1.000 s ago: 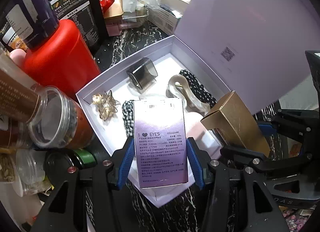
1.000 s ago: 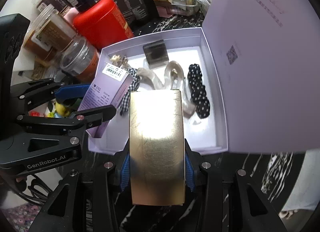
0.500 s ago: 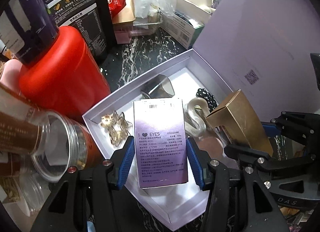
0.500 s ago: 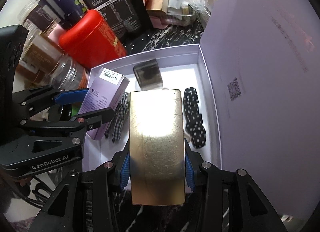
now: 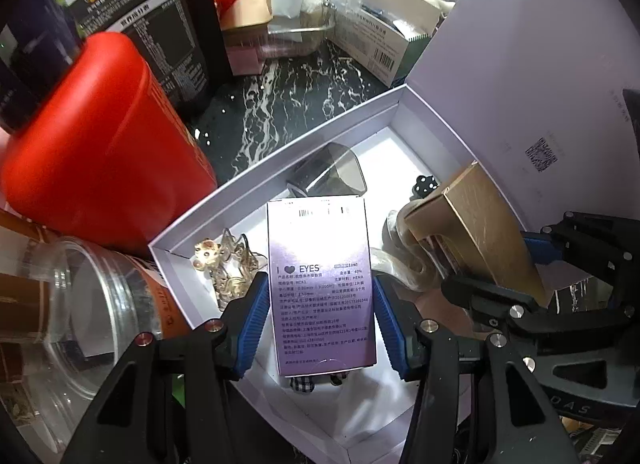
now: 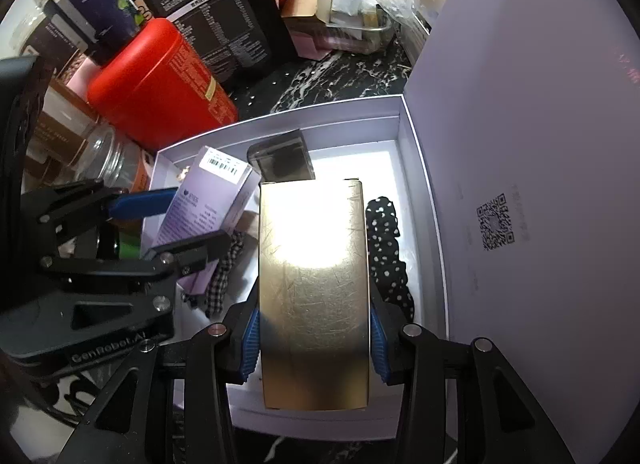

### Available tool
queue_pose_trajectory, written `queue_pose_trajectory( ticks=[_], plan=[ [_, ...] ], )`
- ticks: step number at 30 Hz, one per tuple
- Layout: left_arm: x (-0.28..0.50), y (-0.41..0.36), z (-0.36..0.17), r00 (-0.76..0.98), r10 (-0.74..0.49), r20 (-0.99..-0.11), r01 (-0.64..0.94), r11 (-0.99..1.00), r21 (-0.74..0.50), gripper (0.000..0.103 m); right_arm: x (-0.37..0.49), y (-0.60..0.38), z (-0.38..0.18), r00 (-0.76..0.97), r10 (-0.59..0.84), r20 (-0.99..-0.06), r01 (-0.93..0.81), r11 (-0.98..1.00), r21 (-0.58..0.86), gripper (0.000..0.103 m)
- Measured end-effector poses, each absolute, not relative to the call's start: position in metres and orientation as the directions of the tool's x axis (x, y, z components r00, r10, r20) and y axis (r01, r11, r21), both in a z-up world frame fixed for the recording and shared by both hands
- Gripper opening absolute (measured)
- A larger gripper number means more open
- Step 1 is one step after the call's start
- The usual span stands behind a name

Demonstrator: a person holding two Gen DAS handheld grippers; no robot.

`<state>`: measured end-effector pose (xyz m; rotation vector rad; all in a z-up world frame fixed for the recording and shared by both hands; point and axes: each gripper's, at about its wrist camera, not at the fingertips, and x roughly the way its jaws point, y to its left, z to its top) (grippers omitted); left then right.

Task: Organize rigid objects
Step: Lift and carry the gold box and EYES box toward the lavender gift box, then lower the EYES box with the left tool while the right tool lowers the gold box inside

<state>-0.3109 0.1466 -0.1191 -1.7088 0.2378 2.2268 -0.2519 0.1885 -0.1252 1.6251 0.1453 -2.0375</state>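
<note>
Left claw [image 5: 320, 316] clamping glossy lilac carton [image 5: 322, 288] — right claw [image 6: 314, 338], scratched gold box [image 6: 314, 288]

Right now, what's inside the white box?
In the white box: a dark case, dotted scrunchie, checked scrunchie, gold clip. The held boxes hide the rest.

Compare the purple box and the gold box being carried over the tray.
The purple box is matte lilac and covered in printed text, with a barcode label on its end; the gold box is shiny, scratched and blank on the face shown. The purple box sits in the left gripper, the gold box in the right gripper. The gold box looks wider in its jaws. Both are rectangular cartons, gripped by their long sides above the open white tray.
</note>
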Motion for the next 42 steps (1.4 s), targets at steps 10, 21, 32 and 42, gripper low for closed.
queue_pose_trajectory(
  ticks=[10,21,32,42],
  plan=[
    [-0.309,0.146,-0.142,-0.170,0.160,-0.972,-0.328,-0.940,-0.097,0.051,-0.254,0.189,-0.138,-0.147,-0.301,-0.942,0.458,-0.865,0.205,0.044],
    [-0.300,0.145,-0.161,-0.100,0.143,-0.985,-0.303,-0.947,-0.107,0.051,-0.243,0.194,-0.147,-0.114,-0.298,-0.948,0.453,-0.865,0.217,0.044],
    [-0.296,0.147,-0.163,-0.104,0.146,-0.984,-0.295,-0.949,-0.110,0.051,-0.239,0.197,-0.148,-0.093,-0.279,-0.956,0.437,-0.874,0.212,0.046],
    [-0.288,0.151,-0.138,-0.222,0.121,-0.968,-0.319,-0.947,-0.045,0.051,-0.233,0.198,-0.127,-0.139,-0.279,-0.950,0.451,-0.872,0.190,0.047]
  ],
)
